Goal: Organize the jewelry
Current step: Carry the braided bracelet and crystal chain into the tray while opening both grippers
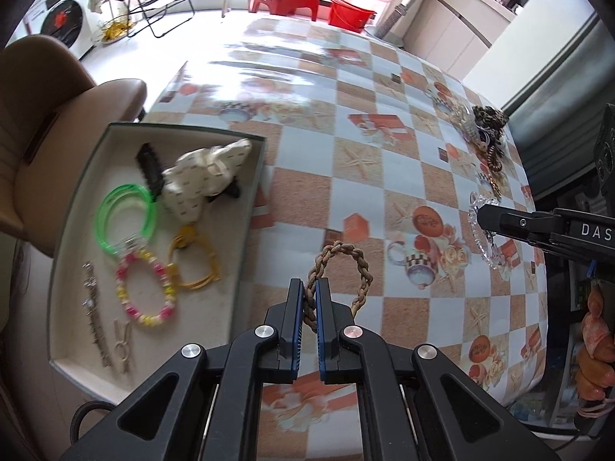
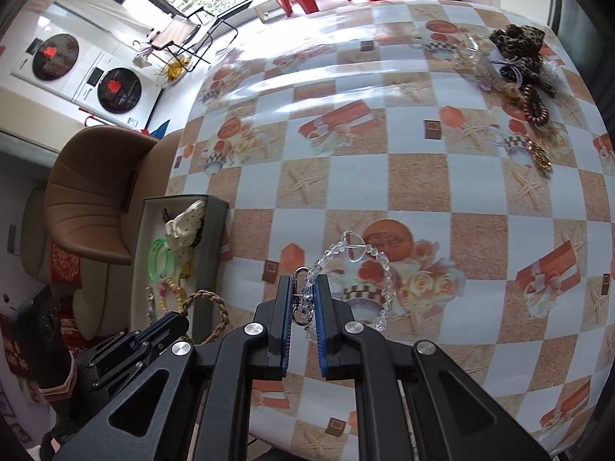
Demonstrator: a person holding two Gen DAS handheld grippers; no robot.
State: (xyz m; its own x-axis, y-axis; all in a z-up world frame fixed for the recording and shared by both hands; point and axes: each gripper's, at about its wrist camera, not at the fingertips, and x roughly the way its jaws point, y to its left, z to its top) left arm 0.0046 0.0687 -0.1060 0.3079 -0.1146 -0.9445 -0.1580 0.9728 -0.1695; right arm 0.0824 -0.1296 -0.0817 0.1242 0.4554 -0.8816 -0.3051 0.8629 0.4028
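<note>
the left tool (image 1: 310, 296) is clamped on a brown braided bracelet (image 1: 342, 269), whose loop stands up out of the jaws above the table (image 1: 384, 176), just to the right of the tray (image 1: 69, 226). the right tool (image 2: 303, 292) is closed on a clear crystal bead bracelet (image 2: 357, 257), pinching it near its metal clasp (image 2: 299, 292), with the rest of the beads curling out to the right over the checked tablecloth, well right of the tray. in the left wrist view the right tool (image 1: 480, 219) reaches in from the right edge with the clear beads hanging from its tip.

the tray is a shallow box with a pale lining, sitting at the left edge of the table beside a tan chair (image 1: 46, 123). inside it, at its far end, lie a white dotted fabric bow (image 1: 203, 180) and a black hair clip (image 1: 150, 169). nearer the middle of the tray are green bangles (image 1: 127, 219), a yellow cord bracelet (image 1: 196, 261), and a pink and yellow bead bracelet (image 1: 146, 288). along the tray's left side lies a silver chain piece (image 1: 94, 307), and near its close corner a pale clip (image 1: 123, 342).

far across the table from the tray, at the right edge, is a heap of unsorted pieces (image 2: 515, 65), with a leopard-print scrunchie (image 2: 517, 40) on top, a brown spiral hair tie (image 2: 532, 105) and a gold piece (image 2: 540, 157) trailing toward the near side.
</note>
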